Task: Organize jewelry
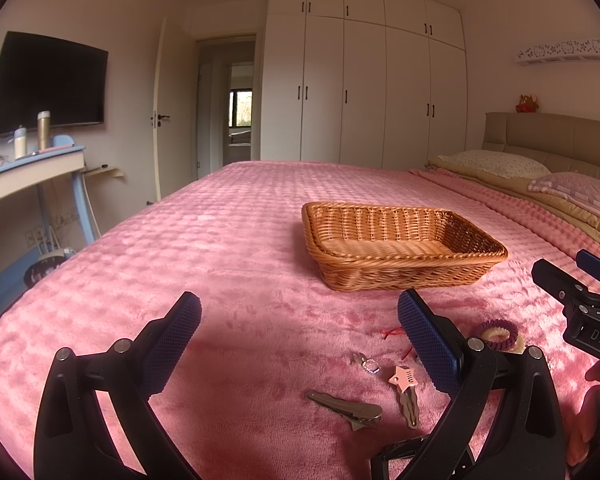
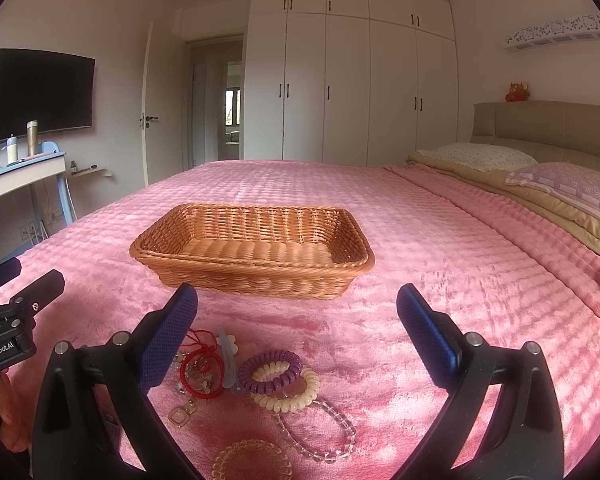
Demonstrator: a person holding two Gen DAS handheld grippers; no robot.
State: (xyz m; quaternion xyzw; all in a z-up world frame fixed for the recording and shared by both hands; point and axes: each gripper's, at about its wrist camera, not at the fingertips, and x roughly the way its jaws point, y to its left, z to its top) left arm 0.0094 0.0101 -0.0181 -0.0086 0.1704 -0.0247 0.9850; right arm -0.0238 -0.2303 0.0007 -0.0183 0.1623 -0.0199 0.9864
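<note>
1. Jewelry lies scattered on the plush pink blanket (image 2: 440,240) of the bed, on the near side of a woven wicker basket (image 2: 252,276), which is rectangular with sloped sides and a braided rim; nothing can be seen inside it.
2. Right wrist view: two spiral coil hair ties overlap, one purple (image 2: 270,372) and one cream (image 2: 300,396), with a third amber coil tie (image 2: 252,462) at the bottom edge. Beside them lie a clear glass-like bead bracelet (image 2: 320,436), a red cord bracelet (image 2: 202,374) looped over small metal pieces, a pale translucent clip (image 2: 226,356) and a squarish gold earring (image 2: 179,416).
3. Left wrist view: a flat grey metal hair clip (image 1: 346,405), a hair clip with a pink star (image 1: 405,388), a small sparkling ring (image 1: 371,367) and a loose red thread (image 1: 392,333) rest on the blanket.
4. The left tool (image 1: 300,344) has its jaws spread wide, textured blue pads facing each other, gripping nothing and hovering over the clips.
5. The right tool (image 2: 298,336) is likewise gaping wide and empty; its left finger (image 2: 168,340) overlaps the red cord bracelet in the picture, though I cannot tell whether it touches.
6. Two pillows lie at the padded headboard (image 2: 548,124); a white wardrobe (image 2: 348,80) stands behind the bed.
</note>
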